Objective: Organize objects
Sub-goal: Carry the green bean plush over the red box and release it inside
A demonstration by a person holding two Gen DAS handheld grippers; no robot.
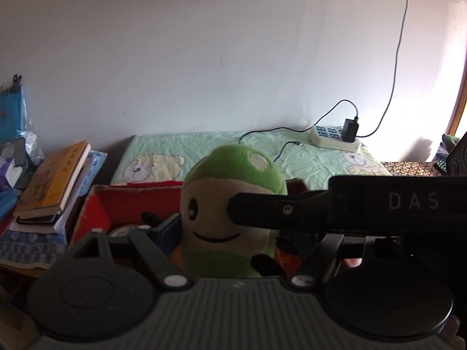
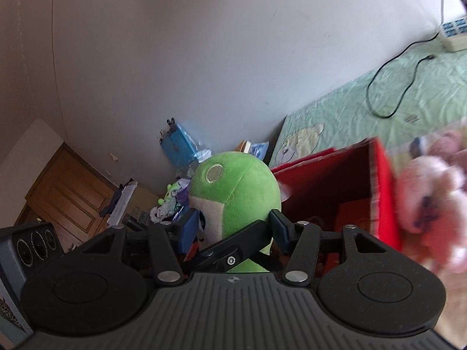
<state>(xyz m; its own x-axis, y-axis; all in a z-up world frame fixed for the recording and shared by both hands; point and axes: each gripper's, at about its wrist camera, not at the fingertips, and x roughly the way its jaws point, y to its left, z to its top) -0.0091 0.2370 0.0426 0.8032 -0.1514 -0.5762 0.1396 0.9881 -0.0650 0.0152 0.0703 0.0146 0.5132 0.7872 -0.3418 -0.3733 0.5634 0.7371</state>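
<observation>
plush toy (image 2: pixel 233 192) (round, fuzzy green) clamped by right gripper (image 2: pixel 235 227) and left gripper (image 1: pixel 230 230) fingers over red box (image 2: pixel 382 192).

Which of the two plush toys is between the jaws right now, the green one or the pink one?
The green plush toy, the one with the smiling cream face, sits between both grippers' jaws. The pink plush toy lies blurred off to the side, beyond the red box.

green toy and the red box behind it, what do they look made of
Green toy: soft plush fabric, going by its fuzzy nap, visible seams and stitched face; matte. Red box: probably cardboard with a red outer layer, since the wall is thin and straight and its cut edge looks paler; mostly matte.
</observation>
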